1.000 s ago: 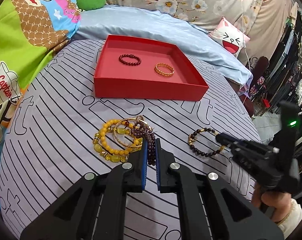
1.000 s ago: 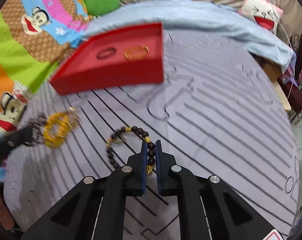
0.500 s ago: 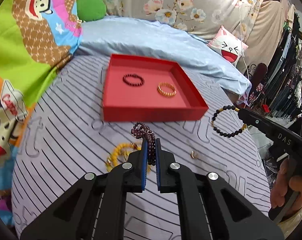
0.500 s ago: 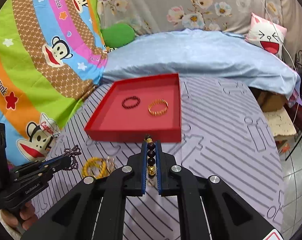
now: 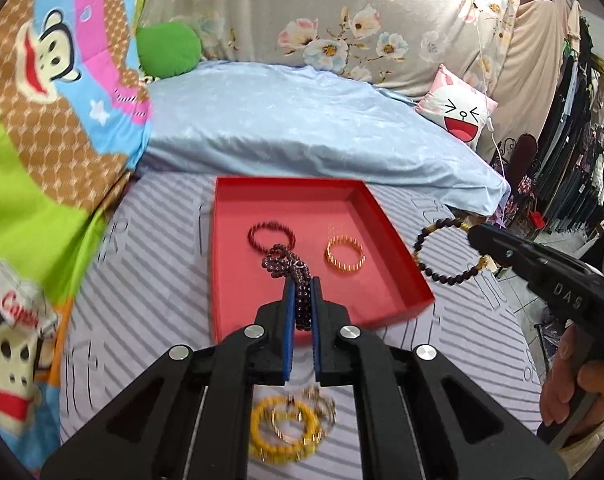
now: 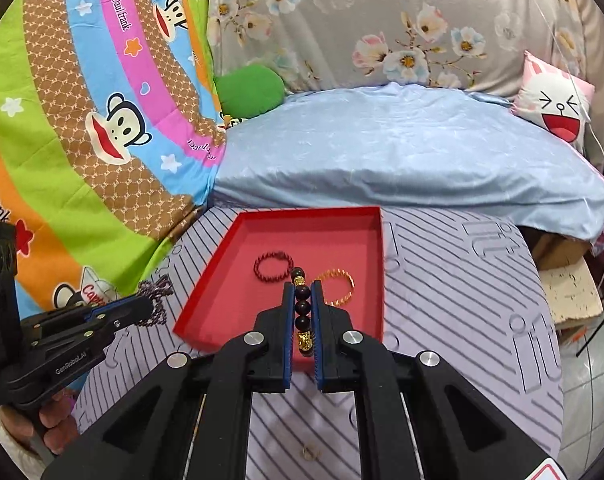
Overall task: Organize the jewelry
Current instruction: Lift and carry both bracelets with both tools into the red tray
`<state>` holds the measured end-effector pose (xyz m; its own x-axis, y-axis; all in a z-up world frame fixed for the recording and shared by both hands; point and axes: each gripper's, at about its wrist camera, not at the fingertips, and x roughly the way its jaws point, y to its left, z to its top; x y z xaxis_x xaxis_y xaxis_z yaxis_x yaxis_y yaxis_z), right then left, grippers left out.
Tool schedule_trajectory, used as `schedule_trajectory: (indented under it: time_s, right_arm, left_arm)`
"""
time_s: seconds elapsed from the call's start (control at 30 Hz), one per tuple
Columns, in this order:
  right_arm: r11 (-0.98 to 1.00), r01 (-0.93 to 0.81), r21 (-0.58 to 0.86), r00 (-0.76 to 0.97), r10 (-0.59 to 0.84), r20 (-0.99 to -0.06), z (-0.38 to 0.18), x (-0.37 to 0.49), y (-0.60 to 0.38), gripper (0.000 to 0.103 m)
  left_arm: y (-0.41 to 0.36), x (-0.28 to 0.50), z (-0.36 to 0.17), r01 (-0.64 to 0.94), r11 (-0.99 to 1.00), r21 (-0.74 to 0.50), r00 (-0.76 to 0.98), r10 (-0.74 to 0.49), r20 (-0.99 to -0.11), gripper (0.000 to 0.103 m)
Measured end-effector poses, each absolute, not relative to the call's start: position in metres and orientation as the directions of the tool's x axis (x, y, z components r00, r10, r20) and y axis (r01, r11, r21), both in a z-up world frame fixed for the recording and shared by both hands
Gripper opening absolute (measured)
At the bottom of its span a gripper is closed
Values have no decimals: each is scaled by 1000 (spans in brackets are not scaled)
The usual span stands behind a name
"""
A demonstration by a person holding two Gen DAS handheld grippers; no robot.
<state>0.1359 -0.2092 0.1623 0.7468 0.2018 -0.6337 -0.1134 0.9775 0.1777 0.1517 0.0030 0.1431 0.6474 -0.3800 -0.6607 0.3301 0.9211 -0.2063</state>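
**Both tongs carry bracelets at the red tray**

Our left gripper (image 5: 300, 288) clamps a purple bead strand (image 5: 287, 264); our right gripper (image 6: 302, 292) pinches a dark bead bracelet (image 6: 303, 308). We hold both above the red tray (image 5: 237, 280), where a maroon bracelet (image 5: 271, 234) and gold bangle (image 5: 344, 255) lie.

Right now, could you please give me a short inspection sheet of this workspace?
Surface: striped grey sheet on a bed.
Job's things: red tray holding a dark red bracelet and a gold bracelet; yellow bracelets lie loose on the sheet.
Clutter: a small gold piece on the sheet.
Grippers: left gripper shut on a purple bead strand; right gripper shut on a dark bead bracelet.
Cables: a white cable by the cat cushion.
Surroundings: blue sheet, green cushion, cartoon blanket, hanging clothes.
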Motion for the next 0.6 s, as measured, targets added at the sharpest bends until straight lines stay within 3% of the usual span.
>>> schedule_trajectory:
  time_s: [0.6]
  right_arm:
    - [972,-127,199,692,231,-684,130,227,-194,8]
  left_arm:
    - [-32,233,121,354,923,-153,633,-356,-687,7]
